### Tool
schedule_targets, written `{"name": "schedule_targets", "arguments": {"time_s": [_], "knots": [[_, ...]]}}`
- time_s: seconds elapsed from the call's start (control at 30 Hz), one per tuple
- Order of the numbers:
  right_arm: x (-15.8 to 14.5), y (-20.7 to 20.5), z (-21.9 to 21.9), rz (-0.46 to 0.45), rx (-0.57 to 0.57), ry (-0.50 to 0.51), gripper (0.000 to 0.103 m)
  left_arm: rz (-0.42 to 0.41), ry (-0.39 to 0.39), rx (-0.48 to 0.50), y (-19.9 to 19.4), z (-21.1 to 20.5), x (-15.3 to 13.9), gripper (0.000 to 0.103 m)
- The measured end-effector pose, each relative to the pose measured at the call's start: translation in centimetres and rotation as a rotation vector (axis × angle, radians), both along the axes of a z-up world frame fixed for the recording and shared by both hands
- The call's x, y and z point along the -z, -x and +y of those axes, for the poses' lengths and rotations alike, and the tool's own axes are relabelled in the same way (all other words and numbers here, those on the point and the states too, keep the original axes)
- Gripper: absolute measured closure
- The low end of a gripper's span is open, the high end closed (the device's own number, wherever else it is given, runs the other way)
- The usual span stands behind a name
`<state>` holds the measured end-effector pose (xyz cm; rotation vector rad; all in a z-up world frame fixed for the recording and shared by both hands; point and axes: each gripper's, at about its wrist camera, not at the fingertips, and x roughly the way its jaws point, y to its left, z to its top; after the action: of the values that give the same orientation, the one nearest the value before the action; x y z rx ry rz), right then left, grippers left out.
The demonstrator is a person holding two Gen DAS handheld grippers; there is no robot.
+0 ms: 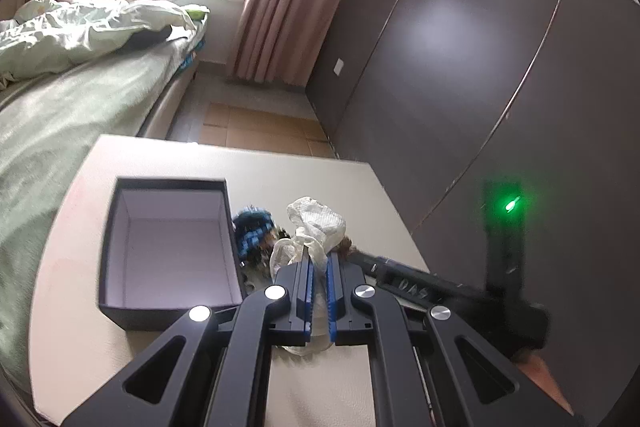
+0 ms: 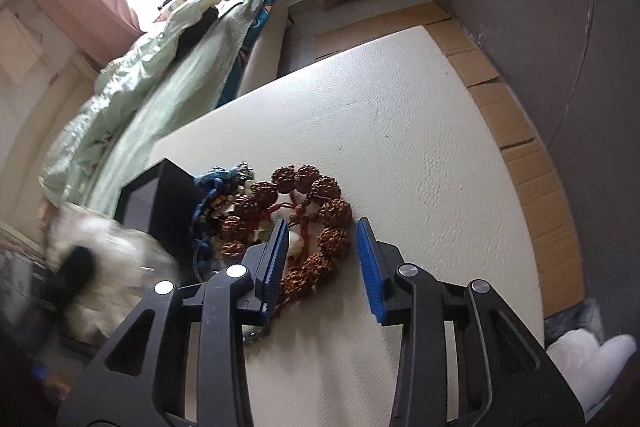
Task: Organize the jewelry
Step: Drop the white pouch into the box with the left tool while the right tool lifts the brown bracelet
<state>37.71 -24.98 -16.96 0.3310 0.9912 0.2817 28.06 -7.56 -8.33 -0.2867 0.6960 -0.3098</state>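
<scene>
Looking at the black box (image 1: 172, 247) first, we are seeing it open and empty, its pale lining bare, so we are judging the sorting as barely begun: nothing is put away yet, and the whole heap is waiting on the worktop (image 2: 400, 131) just beside the box's right wall

Our left tool (image 1: 318, 267) is closing narrowly on a crumpled clear plastic bag (image 1: 316, 223), the blue pads pinching its thin film, and we are reading that as the wrapping coming off the pile. Our right tool (image 2: 322, 247) is standing wide open with nothing in its grip, its left pad resting over the middle of the brown bead bracelet (image 2: 312, 211) and its right pad just outside the ring, so the near side of the ring lies between them

That bracelet is looking chunky: big knobbly seed-like beads in a loose ring, with red cord and smaller beads in the middle. Beside it, touching the box, a blue bead strand (image 2: 216, 179) is lying tangled with paler pieces we are not able to make out

Everything is left to go in
</scene>
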Motion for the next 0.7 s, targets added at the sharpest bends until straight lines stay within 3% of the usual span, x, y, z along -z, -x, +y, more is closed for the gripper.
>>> {"name": "schedule_targets", "arguments": {"time_s": [0.3,0.4,0.7], "knots": [[1.1,-1.4,1.7,0.006,-0.018,0.141,0.083,-0.037,-0.030,-0.041,-0.7,2.5,-2.6,0.100],[1.2,-1.4,1.6,0.007,-0.029,0.112,0.085,-0.027,-0.040,-0.060,-1.3,4.2,-2.8,0.100],[-3.2,0.2,2.3,-0.166,-0.060,0.003,0.085,0.034,-0.078,-0.071,-3.5,7.8,-1.1,0.099]]}}
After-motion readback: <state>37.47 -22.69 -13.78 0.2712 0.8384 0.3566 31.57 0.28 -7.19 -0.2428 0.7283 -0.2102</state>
